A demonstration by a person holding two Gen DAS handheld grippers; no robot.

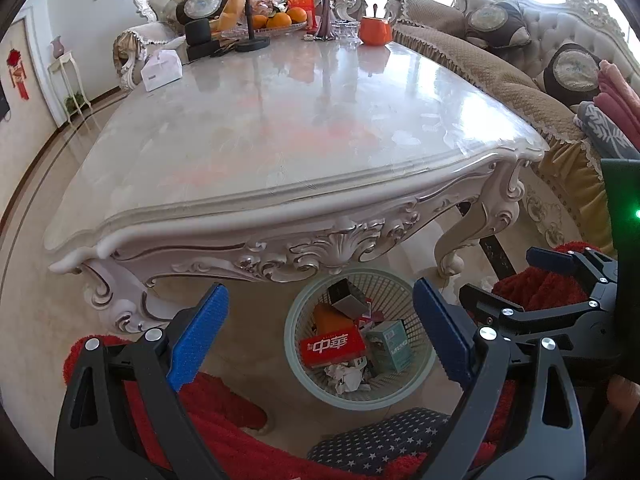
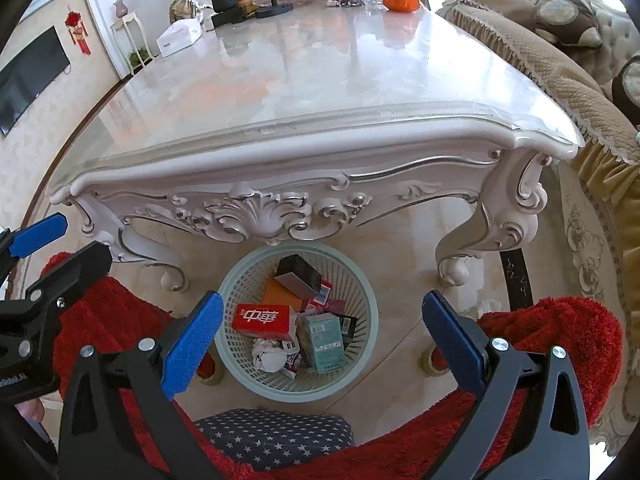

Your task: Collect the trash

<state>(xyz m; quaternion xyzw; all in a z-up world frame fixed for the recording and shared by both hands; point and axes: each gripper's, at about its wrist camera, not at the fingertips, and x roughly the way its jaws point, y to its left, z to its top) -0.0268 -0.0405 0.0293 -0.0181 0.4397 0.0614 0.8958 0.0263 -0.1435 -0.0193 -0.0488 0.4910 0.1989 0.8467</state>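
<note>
A pale green mesh basket [image 1: 416, 372] [image 2: 360, 364] stands on the floor under the near edge of the marble table [image 1: 280, 120] [image 2: 312, 80]. It holds a red carton [image 1: 332, 347] [image 2: 264, 320], a teal box [image 1: 390, 346] [image 2: 325, 342], a black box [image 2: 298, 276], crumpled paper [image 1: 346, 378] [image 2: 270, 356] and other packets. My left gripper [image 1: 320, 340] is open and empty above the basket. My right gripper [image 2: 322, 340] is open and empty above it too. The right gripper also shows in the left wrist view [image 1: 516, 276], and one left gripper finger [image 2: 38, 234] shows in the right wrist view.
The far end of the table carries a white tissue box [image 1: 162, 68], a fruit tray with oranges [image 1: 278, 20], a purple vase [image 1: 328, 12], an orange pot [image 1: 374, 30] and a black stand [image 1: 252, 42]. A sofa [image 1: 520, 80] runs along the right. Red fuzzy fabric [image 2: 560, 340] and a star-patterned cushion [image 2: 276, 436] lie near me.
</note>
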